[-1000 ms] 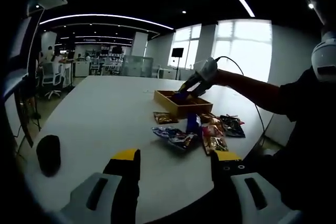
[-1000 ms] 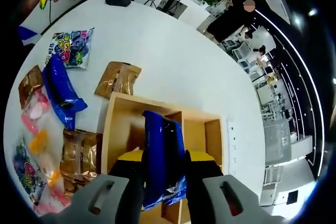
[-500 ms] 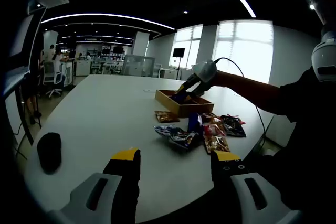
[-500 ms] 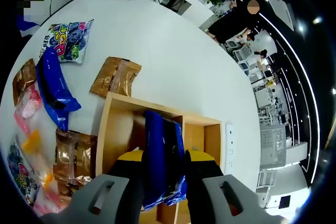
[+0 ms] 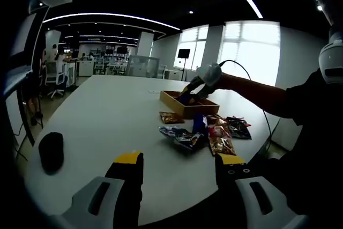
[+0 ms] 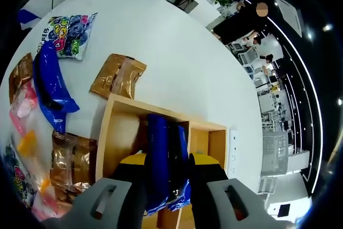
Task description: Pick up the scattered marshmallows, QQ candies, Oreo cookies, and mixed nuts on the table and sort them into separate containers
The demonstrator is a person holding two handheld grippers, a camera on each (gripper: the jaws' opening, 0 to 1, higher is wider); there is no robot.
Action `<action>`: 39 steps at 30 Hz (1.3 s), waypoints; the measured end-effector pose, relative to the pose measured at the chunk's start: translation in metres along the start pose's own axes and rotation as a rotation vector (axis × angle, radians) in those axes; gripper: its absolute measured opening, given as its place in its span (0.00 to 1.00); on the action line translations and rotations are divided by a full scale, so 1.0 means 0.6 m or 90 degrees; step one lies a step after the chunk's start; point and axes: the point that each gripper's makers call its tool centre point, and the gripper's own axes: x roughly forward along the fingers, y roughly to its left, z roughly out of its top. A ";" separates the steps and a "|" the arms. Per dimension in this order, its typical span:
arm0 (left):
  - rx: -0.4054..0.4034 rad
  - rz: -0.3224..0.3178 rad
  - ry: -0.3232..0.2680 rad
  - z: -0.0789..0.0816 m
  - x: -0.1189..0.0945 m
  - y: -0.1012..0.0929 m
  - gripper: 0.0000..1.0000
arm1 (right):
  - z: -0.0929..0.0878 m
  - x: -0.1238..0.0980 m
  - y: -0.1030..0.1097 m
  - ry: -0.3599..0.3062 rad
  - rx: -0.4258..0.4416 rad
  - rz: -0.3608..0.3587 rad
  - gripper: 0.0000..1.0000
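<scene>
My right gripper (image 6: 166, 167) is shut on a blue Oreo packet (image 6: 166, 160), held low inside the wooden divided box (image 6: 119, 132). In the left gripper view that same gripper (image 5: 194, 87) reaches over the box (image 5: 187, 104) at mid table. A second blue Oreo packet (image 6: 49, 87), a brown nut pouch (image 6: 118, 76), a colourful candy bag (image 6: 65, 34) and pink marshmallow bags (image 6: 24, 103) lie left of the box. My left gripper (image 5: 179, 159) is open near the table's front edge, far from the snacks (image 5: 206, 132).
A black object (image 5: 51, 151) lies on the white table (image 5: 107, 111) at the left. A person's dark sleeve (image 5: 300, 105) stretches in from the right. Another brown pouch (image 6: 72, 156) lies against the box's left side. Office desks and people stand far behind.
The right gripper has lowered the blue packet a little deeper into the box. The left gripper view has shifted slightly; its jaws stay as they were.
</scene>
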 end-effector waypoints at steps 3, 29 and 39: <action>0.000 -0.001 -0.001 0.001 0.000 -0.001 0.59 | 0.001 0.003 0.001 0.004 -0.009 -0.002 0.25; 0.002 0.001 -0.005 0.002 -0.006 -0.004 0.59 | -0.015 0.018 -0.002 0.029 0.005 0.017 0.38; 0.006 0.003 -0.003 0.007 -0.006 -0.007 0.59 | -0.006 -0.007 -0.018 0.001 0.027 -0.001 0.38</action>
